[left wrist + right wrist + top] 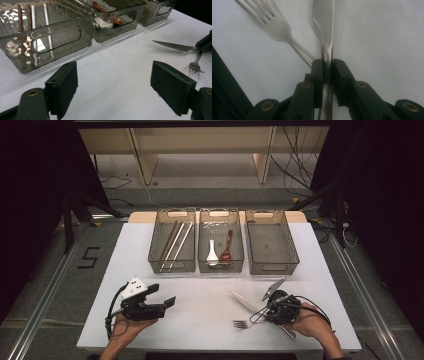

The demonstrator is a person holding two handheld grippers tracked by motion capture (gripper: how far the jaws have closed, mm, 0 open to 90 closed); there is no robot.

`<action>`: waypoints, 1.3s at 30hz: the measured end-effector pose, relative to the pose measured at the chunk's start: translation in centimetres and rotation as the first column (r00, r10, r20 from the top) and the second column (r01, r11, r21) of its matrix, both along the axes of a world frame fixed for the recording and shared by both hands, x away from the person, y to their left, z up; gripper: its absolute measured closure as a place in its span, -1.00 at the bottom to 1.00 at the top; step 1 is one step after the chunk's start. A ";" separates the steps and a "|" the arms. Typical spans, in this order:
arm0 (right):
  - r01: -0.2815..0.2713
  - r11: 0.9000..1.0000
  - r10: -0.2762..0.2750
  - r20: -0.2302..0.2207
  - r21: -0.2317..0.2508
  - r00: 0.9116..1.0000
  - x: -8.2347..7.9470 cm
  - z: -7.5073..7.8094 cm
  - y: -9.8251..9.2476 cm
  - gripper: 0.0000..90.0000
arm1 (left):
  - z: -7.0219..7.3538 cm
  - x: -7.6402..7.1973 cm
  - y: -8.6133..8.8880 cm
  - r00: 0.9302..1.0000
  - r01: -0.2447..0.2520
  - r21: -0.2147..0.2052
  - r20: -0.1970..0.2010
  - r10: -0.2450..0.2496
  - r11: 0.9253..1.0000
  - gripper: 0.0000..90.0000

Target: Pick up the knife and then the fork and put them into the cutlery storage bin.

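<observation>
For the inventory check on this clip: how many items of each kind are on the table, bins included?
Bins: 3 (first)
Chopsticks: 4
Spoons: 2 (white, brown)
Knife: 1, clamped in the right tongs
Fork: 1
Total: 11

Overhead light falls evenly on the white counter point(200, 320), while the surrounding room stays dark. Glare ripples on the 3 clear bins point(50, 37). The right gripper view is close, soft and slightly blurred.
</observation>
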State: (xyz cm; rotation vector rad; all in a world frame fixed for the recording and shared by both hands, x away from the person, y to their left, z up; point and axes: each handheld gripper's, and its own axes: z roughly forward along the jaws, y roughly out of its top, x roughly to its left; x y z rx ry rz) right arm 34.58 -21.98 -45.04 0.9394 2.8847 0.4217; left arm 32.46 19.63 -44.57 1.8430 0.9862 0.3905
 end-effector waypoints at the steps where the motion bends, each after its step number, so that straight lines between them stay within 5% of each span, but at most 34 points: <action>1: 0.003 1.000 -0.003 -0.002 -0.001 1.000 0.1 0.0 0.0 0.77 | 0.0 0.0 0.0 1.000 0.000 0.001 0.000 0.000 1.000 -0.52; 14: 0.083 0.997 -0.083 -0.013 -0.001 0.996 0.9 -0.1 1.0 0.76 | 0.0 0.0 0.0 1.000 0.002 0.007 0.000 -0.002 1.000 -0.52; 24: 0.091 0.995 -0.091 -0.003 -0.047 0.996 1.2 -0.6 1.9 0.75 | 0.0 0.0 0.0 1.000 -0.001 0.001 0.002 0.001 1.000 -0.52; 39: 0.096 0.995 -0.096 0.013 -0.017 0.995 1.3 -0.5 1.5 0.79 | 0.0 0.0 0.1 1.000 -0.003 0.003 0.003 0.003 1.000 -0.52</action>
